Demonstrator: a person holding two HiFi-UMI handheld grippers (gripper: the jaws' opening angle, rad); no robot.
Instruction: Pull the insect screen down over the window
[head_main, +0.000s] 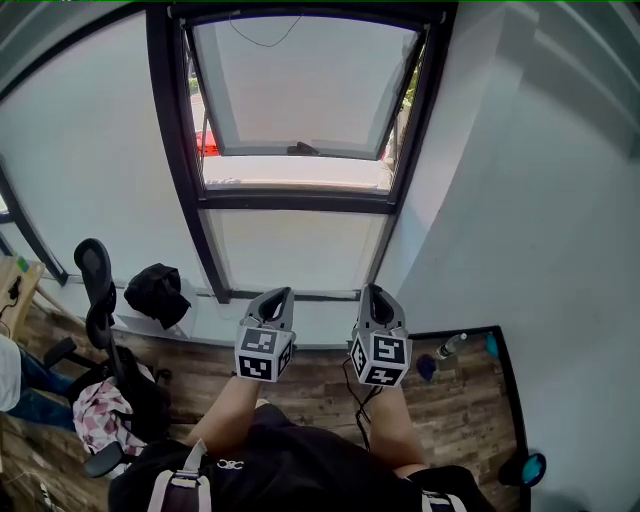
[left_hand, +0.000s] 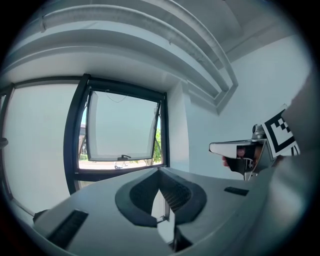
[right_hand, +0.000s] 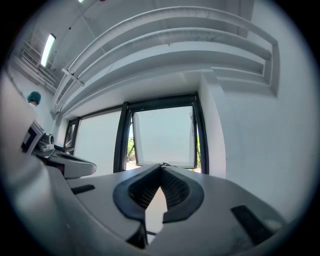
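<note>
Left claw (head_main: 282, 293), right claw (head_main: 372, 291): both together, empty, below window (head_main: 300, 100). Likely risk: closed tips slipping off screen, no grip.

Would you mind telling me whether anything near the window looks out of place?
Nothing looks damaged or spilled. The window sash is swung open at the bottom, a dark bundle sits heaped on the ledge to its left, and what looks like a bottle lies on the floor by the right wall.
</note>
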